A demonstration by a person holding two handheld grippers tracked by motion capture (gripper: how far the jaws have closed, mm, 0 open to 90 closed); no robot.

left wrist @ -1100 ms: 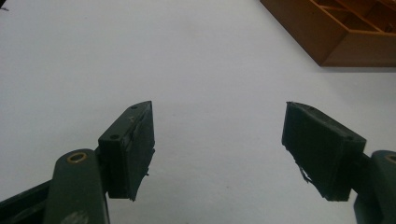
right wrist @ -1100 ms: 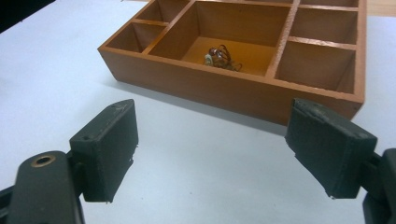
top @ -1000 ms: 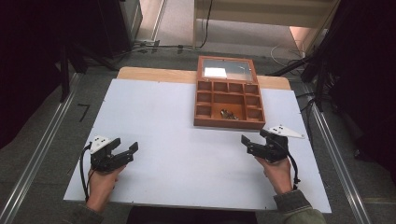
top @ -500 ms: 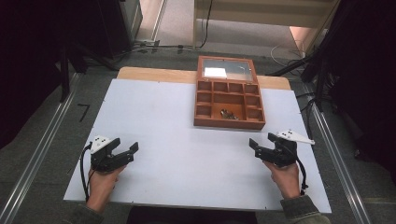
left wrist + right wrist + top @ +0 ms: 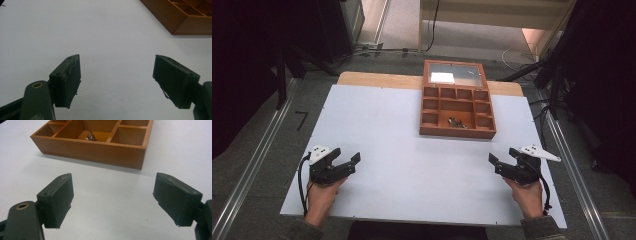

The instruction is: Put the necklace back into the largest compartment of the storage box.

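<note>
Left gripper [image 5: 348, 162] sits low over the near-left part of the white tabletop [image 5: 377, 130], held by the person's left hand [image 5: 319, 192], forearm coming in from the bottom edge. Jaws spread wide, nothing between them, angled toward table centre. Left gripper view agrees: both black pads [image 5: 67, 80] well apart over bare white surface.

Right gripper [image 5: 501, 164] mirrors it at near-right, in the right hand [image 5: 527, 195], jaws also released and empty, pointing inward and slightly forward. Grey three-cornered plate on top of each.

Wooden compartment box [image 5: 457, 107] lies on the far-centre-right of the table, lid [image 5: 455, 76] swung back flat, well apart from both grippers. A small metallic item [image 5: 455, 122] lies in the large middle compartment; can't tell what it is. Right gripper view has the box [image 5: 100, 145] straight ahead beyond the jaws.

White top lies on a wooden table [image 5: 377, 79]. Grey floor [image 5: 252, 130] around it, metal rails [image 5: 252, 165] on both sides, cables [image 5: 382, 49] at the back, dark surroundings.
</note>
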